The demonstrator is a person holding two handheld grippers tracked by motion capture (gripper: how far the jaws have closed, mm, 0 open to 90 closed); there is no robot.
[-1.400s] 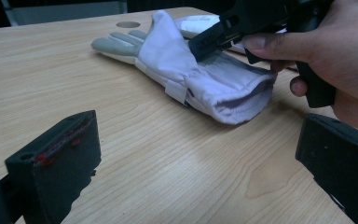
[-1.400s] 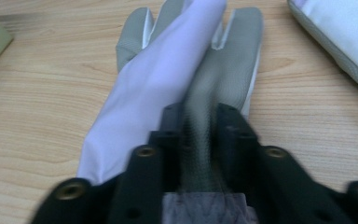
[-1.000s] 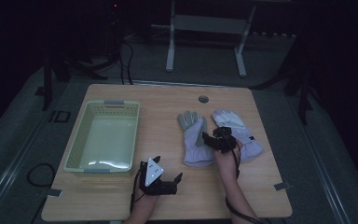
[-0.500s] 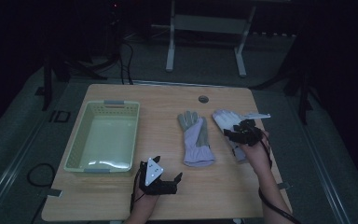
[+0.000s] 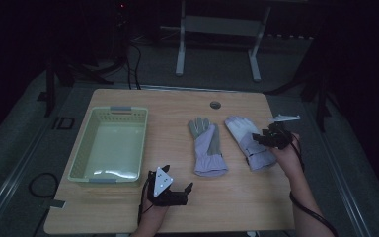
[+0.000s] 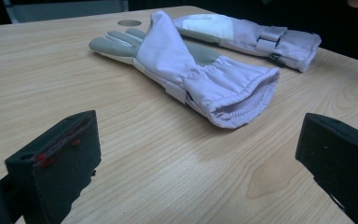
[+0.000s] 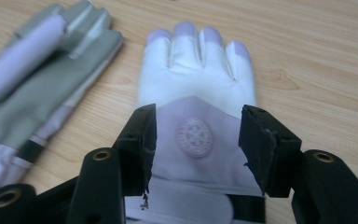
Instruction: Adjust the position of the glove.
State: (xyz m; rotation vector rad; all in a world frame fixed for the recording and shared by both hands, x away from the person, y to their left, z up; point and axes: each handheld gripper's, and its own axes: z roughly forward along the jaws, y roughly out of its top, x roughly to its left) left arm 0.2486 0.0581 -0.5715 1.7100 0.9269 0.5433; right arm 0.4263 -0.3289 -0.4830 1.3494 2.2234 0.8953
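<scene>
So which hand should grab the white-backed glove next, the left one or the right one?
Probably the right. The right gripper hangs just above the white-backed glove, jaws open on either side of its cuff. The left gripper sits near the table's front edge, farther off.

You work in a dim room: a wooden table (image 5: 237,197) on grey carpet (image 5: 24,163), a white metal stand (image 5: 217,29) far beyond your fingers, cables (image 5: 133,54) trailing.
</scene>
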